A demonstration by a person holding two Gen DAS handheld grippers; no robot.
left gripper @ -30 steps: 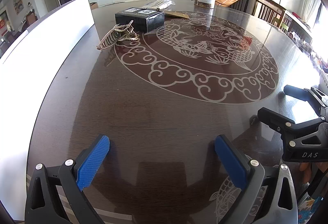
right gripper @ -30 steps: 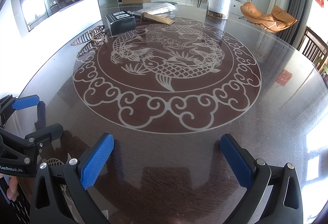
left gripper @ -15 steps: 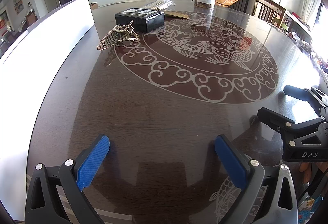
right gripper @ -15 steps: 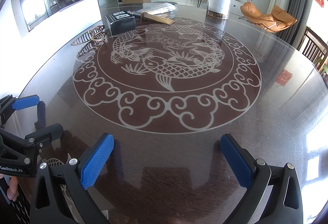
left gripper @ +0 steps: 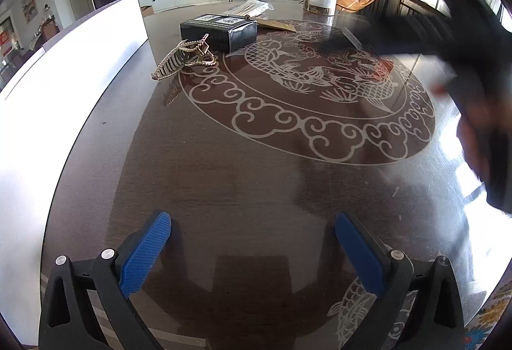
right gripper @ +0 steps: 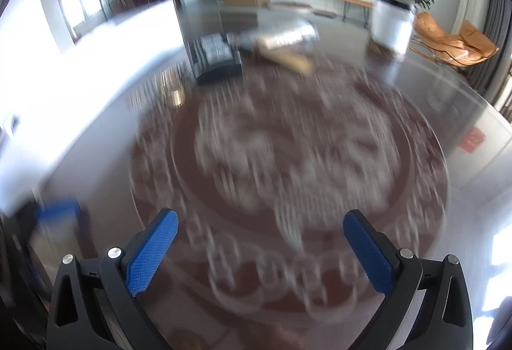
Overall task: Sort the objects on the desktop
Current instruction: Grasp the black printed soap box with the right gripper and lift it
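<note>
Left wrist view: your left gripper point(left gripper: 252, 249) idles wide open and empty, hair clip point(left gripper: 184, 58) and black box point(left gripper: 219, 31) at 11 o'clock, far side of the table point(left gripper: 224, 177). Right gripper point(right gripper: 260, 249), blurred mid-reach, is also spread wide and empty; judging by heading, line up on the hair clip before closing.

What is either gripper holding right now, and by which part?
Nothing. The left gripper and the right gripper both have their jaws wide apart with only the table showing between the blue pads.
</note>
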